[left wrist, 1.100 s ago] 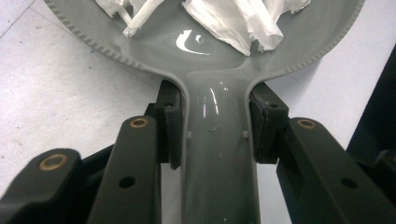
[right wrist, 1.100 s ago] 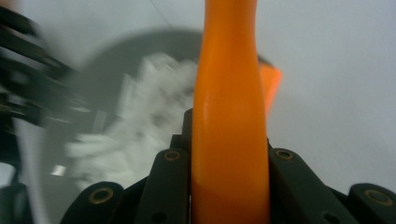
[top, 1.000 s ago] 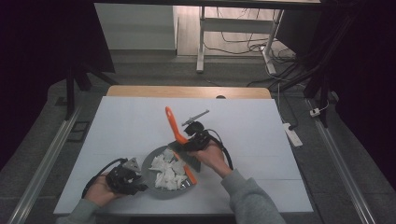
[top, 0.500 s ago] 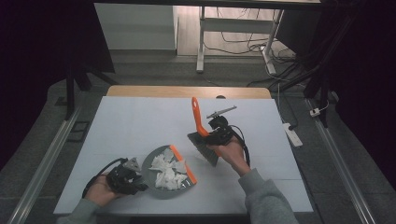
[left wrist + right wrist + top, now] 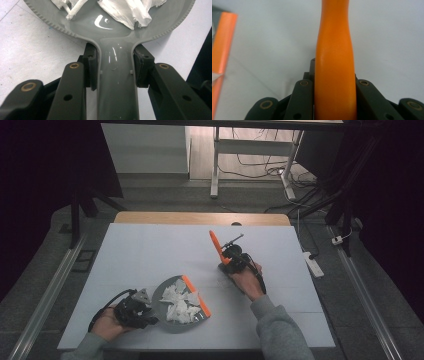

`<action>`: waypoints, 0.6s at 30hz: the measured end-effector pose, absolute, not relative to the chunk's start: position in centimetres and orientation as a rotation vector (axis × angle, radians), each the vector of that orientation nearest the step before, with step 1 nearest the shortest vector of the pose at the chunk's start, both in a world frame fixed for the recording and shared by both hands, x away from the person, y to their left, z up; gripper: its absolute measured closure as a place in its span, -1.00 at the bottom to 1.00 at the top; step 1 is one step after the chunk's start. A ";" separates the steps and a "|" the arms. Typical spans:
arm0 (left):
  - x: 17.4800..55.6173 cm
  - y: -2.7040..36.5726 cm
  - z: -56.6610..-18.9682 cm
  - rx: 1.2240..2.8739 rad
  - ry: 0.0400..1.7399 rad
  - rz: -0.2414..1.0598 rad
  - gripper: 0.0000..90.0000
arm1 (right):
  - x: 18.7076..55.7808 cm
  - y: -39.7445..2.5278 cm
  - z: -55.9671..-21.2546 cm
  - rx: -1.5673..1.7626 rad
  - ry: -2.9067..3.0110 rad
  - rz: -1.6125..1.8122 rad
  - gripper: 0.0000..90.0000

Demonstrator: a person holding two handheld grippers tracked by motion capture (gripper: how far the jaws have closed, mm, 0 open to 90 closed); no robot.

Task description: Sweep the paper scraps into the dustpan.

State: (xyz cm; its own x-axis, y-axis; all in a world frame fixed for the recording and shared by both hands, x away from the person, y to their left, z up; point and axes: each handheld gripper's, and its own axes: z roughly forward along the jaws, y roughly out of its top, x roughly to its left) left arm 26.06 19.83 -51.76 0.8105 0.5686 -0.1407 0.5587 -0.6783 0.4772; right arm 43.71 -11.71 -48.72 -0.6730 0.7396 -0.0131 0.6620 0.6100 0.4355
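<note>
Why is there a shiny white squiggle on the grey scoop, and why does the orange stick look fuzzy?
In the left gripper view, the squiggle is lamp glare on the glossy dustpan. In the right gripper view, the orange handle sits very close to the camera, so it looks soft and blurred. In the high view, the room around the table is dark.

No writing, label or number could be read anywhere. The grey dustpan (image 5: pixel 172 317) and orange brush handle (image 5: pixel 217 246) bore none.

Grey sleeve (image 5: pixel 278 332), black fingers (image 5: pixel 91 63) (brass rivets), trailing black cable (image 5: pixel 98 312)
</note>
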 end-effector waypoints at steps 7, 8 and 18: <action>26.1 19.7 -51.7 2.487 0.841 0.031 0.38 | 40.6 -7.7 -49.0 1.039 2.831 0.731 0.72; 26.1 19.7 -51.8 2.485 0.842 0.032 0.38 | 39.9 -6.9 -49.1 1.009 2.878 0.775 0.71; 26.1 19.7 -51.8 2.484 0.845 0.030 0.38 | 40.3 -8.3 -45.1 1.016 2.819 1.198 0.71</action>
